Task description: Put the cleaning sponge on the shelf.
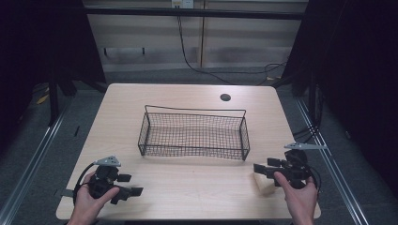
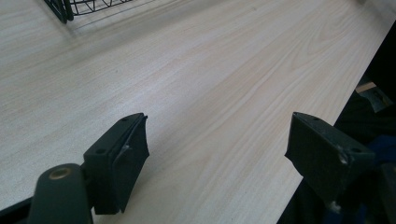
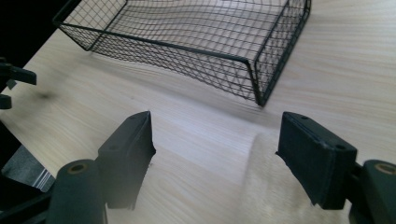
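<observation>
With both grippers' jaws wide and empty, bring the right gripper point(image 1: 261, 170) squarely toward the basket's point(image 1: 193, 134) near rim.

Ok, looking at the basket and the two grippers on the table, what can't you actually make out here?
- Wire basket in the left gripper view: the top edge cuts off all but a corner.
- Basket's far left end in the right gripper view: cut by the frame.
- Right gripper in the high view: the hand covers its rear body.
- Dark round spot on the table: too small to tell whether hole or cap.
</observation>
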